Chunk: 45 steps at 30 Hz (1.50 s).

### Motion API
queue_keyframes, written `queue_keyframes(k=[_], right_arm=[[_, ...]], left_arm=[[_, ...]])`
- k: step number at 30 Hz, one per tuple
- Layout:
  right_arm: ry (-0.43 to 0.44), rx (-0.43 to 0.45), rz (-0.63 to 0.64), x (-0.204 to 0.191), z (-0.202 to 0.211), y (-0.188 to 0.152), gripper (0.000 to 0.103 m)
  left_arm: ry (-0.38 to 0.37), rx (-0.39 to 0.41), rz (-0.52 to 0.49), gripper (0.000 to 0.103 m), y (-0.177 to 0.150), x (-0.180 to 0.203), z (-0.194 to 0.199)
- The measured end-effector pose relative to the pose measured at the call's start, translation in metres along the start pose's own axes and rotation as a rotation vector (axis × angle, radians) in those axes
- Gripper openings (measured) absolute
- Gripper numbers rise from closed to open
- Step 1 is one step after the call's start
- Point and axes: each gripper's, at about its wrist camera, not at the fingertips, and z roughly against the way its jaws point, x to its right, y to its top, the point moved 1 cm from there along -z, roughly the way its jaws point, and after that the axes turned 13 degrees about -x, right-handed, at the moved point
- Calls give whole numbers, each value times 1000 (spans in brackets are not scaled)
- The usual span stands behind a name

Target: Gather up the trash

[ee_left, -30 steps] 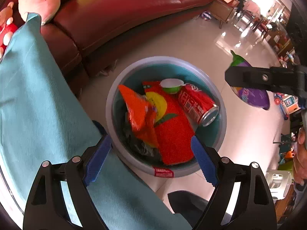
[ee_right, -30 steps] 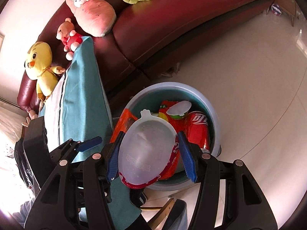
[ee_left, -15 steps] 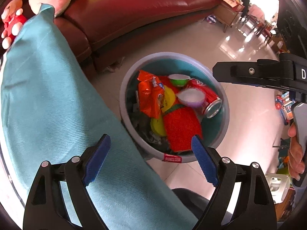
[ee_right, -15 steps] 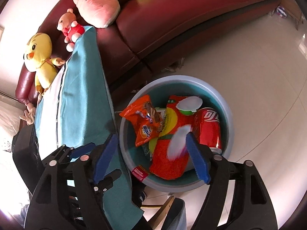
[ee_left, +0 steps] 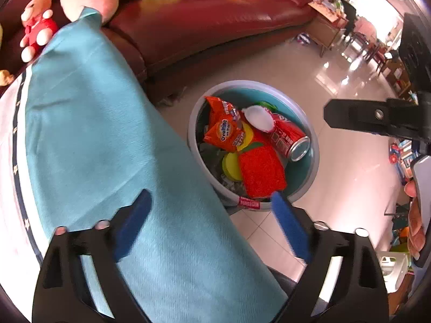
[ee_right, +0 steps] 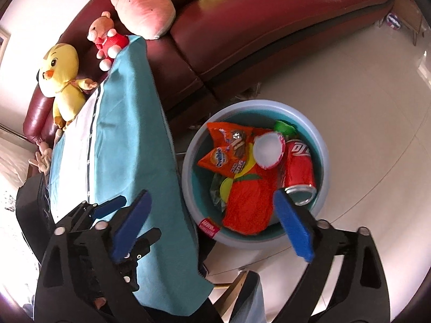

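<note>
We see both claws released | right gripper (ee_right: pixel 212 223) — white cup (ee_right: pixel 269 150) lies at its 1 o'clock, in the bin (ee_right: pixel 322 161) | left gripper (ee_left: pixel 210 223) empty — bin at 12.

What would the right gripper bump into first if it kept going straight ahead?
Probably the trash in the bin. The open right gripper points down at the red wrapper, so that looks first, though depth is hard to judge.

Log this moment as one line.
left gripper: open, empty | right gripper: open, empty | cup: in bin, beside can
</note>
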Motion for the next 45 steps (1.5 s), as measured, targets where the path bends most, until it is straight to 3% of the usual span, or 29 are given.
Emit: queue_keyframes(k=[8, 13, 21, 31, 45], right_arm=[[-58, 28, 65, -21, 18, -29, 96], [-87, 50, 86, -25, 29, -48, 96], [-211, 68, 126, -34, 30, -81, 96], [-249, 99, 181, -54, 41, -113, 96], [-249, 95, 177, -59, 35, -114, 96]], left_arm=[[24, 47, 46, 96, -24, -10, 25], [33, 33, 79, 99, -38, -17, 30], [50, 65, 116, 99, -65, -26, 44], [77, 113, 121, 99, -89, -23, 62], [80, 134, 149, 99, -97, -30, 68]])
